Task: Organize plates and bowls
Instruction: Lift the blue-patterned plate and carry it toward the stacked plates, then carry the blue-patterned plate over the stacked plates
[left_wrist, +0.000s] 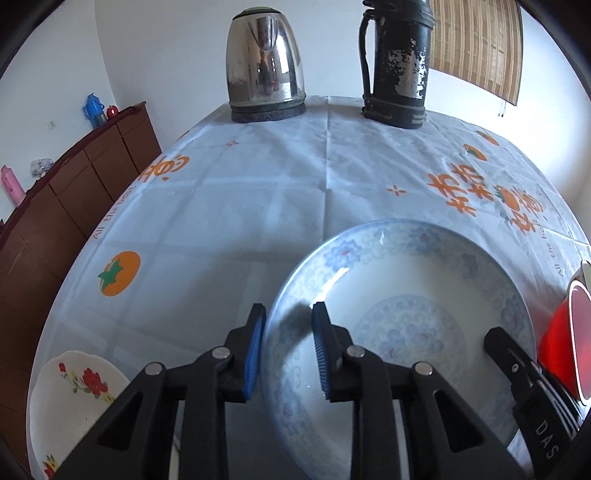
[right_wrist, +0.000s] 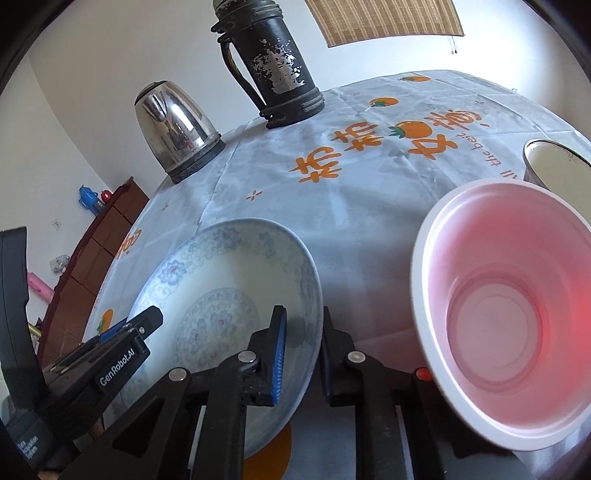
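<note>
The blue-patterned plate (left_wrist: 424, 288) sits between the two tools, lifted off the table (left_wrist: 258, 192) and tilted. The left hand-held gripper (left_wrist: 288, 350) straddles the plate's left rim, one pad outside and one inside, seemingly pinching it; the right hand-held gripper (right_wrist: 301, 354) does the same at the plate's right rim. Both are equally near, at opposite edges. Left of the plate, near the table edge, lies a flowered plate (left_wrist: 74, 387); right of it stands a pink-lined bowl (right_wrist: 509, 314). My guess is the plate goes onto the flowered one, so the move runs leftward.
</note>
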